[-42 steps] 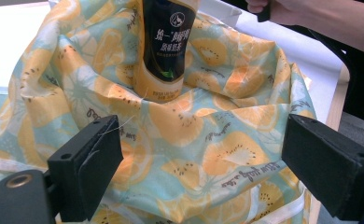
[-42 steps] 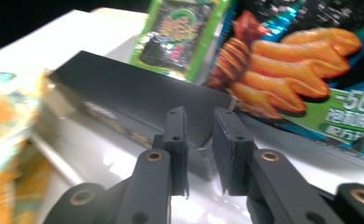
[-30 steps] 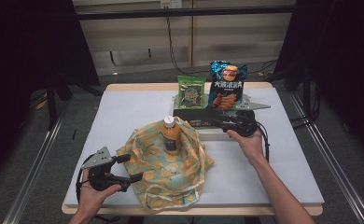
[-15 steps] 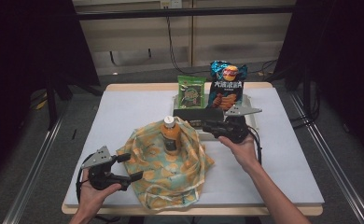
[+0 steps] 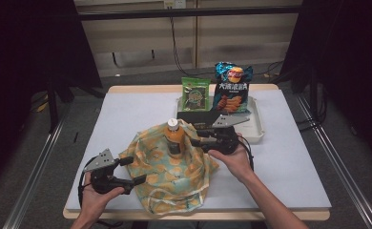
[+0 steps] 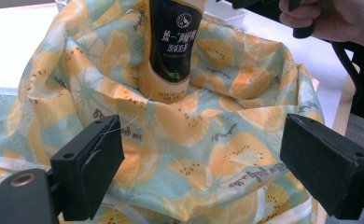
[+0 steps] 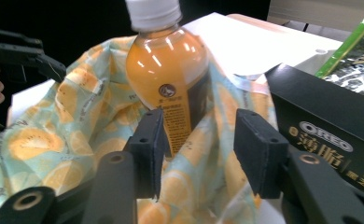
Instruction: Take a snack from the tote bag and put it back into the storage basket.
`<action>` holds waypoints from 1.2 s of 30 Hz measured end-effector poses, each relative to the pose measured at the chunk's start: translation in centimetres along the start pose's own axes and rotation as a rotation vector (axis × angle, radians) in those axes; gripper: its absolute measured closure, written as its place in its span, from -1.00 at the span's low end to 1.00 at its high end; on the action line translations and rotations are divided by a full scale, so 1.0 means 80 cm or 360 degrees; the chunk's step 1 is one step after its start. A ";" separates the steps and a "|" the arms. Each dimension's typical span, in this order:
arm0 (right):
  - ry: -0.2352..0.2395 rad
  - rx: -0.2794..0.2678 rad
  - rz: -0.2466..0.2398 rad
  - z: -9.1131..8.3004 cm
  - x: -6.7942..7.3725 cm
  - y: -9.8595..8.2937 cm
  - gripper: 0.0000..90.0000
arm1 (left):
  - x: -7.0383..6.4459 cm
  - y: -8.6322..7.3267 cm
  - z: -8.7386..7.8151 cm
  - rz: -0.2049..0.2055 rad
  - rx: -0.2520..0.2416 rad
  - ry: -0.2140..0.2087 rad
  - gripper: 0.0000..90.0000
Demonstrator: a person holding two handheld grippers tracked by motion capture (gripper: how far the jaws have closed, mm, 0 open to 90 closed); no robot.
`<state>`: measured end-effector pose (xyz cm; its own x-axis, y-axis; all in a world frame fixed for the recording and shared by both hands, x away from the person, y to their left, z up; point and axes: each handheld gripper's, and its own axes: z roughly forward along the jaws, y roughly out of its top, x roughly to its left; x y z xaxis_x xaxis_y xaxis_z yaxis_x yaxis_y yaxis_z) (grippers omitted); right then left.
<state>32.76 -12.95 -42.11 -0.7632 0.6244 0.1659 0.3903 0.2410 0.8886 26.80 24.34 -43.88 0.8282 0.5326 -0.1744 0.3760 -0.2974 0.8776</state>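
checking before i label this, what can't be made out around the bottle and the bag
- Bottle base: in the high view and left gripper view, the fruit-print cloth bag folds around it.
- Bottle cap: cut off by the left gripper view's top edge.
- Oreo box: right edge cut off in the right gripper view.
- Chip bag lettering: too small, high view.

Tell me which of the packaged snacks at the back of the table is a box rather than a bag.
The black Oreo box, lying flat in front of the green bag and the blue chip bag, which both stand upright.
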 end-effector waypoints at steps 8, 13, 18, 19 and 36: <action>0.0004 -0.0021 -0.0010 0.016 0.018 0.004 0.12 | -0.001 0.001 0.003 0.0010 0.0016 -0.0005 -0.71; -0.0016 -0.0023 -0.0029 0.031 0.027 0.008 0.03 | 0.001 0.001 0.002 -0.0001 0.0012 -0.0008 -0.71; -0.0050 -0.0028 -0.0023 0.047 0.030 0.013 -0.16 | 0.002 0.001 0.004 -0.0003 0.0007 -0.0013 -0.71; -0.0054 -0.0028 -0.0022 0.049 0.030 0.014 -0.18 | 0.001 0.001 0.004 -0.0008 0.0004 -0.0014 -0.71; -0.0135 -0.0001 0.0050 0.093 0.038 0.014 -0.37 | 0.004 0.001 0.001 -0.0022 -0.0006 0.0002 -0.71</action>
<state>34.70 -5.22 -43.80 -0.7042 0.6925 0.1566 0.4130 0.2202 0.8837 27.10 24.39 -43.94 0.8224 0.5378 -0.1856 0.3856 -0.2869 0.8769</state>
